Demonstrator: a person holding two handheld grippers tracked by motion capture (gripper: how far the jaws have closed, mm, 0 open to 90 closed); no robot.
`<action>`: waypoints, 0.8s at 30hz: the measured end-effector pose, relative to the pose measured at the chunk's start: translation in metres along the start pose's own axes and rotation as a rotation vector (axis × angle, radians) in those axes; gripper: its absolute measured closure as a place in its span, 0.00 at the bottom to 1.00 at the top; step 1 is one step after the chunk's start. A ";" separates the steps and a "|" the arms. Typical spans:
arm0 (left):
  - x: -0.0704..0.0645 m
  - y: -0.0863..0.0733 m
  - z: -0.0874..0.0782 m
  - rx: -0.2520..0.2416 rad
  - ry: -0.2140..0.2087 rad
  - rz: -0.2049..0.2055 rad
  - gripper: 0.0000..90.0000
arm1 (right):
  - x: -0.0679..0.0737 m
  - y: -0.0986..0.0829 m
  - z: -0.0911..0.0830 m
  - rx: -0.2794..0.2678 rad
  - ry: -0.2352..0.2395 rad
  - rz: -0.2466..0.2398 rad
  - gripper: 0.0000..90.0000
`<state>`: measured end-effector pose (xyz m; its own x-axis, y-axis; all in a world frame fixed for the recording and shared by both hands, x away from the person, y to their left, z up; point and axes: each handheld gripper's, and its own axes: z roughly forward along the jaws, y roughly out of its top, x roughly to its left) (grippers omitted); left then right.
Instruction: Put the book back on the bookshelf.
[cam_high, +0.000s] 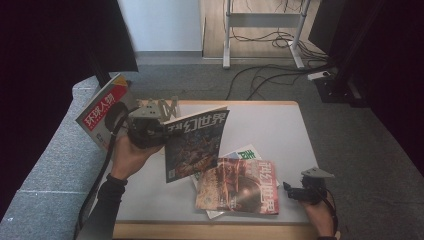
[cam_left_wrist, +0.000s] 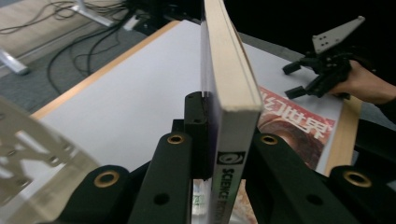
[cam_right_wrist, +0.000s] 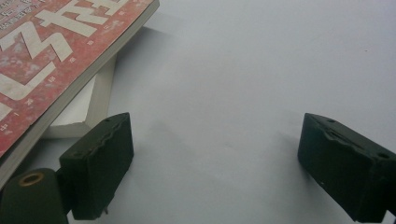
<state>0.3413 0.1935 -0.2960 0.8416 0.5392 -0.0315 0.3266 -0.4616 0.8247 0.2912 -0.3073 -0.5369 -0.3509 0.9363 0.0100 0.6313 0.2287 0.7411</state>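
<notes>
The left gripper (cam_high: 159, 126) clamps a magazine (cam_high: 195, 143) by its spine (lettered "SCIENCE FICTION", partly cut off), held upright above the table's (cam_high: 280, 120) left half. Its cover reads "科幻世界", as does the red magazine (cam_high: 239, 186) at the front edge, which hides most of the others beneath. The right gripper (cam_high: 295, 191), jaws wide, rests beside that stack.

High view: overhead, facing forward and down across the pale grey wood-edged worktop (cam_high: 280, 125). Tool views: close, low along black jaws. Shared: the red-covered magazine (cam_high: 239, 186) (cam_left_wrist: 299, 126) (cam_right_wrist: 51, 56).
</notes>
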 end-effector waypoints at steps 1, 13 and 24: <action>0.001 -0.001 -0.003 -0.002 0.010 -0.005 0.92 | 0.000 0.000 0.000 0.001 -0.004 0.001 0.10; 0.010 -0.021 -0.041 -0.011 0.137 -0.054 0.92 | 0.001 -0.001 0.000 -0.005 -0.010 0.005 0.10; 0.024 -0.037 -0.079 -0.020 0.227 -0.119 0.92 | 0.001 -0.001 0.001 -0.006 -0.009 0.006 0.10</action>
<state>0.3152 0.2789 -0.2830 0.6789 0.7342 -0.0032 0.4071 -0.3729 0.8338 0.2907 -0.3069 -0.5380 -0.3412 0.9400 0.0081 0.6292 0.2220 0.7448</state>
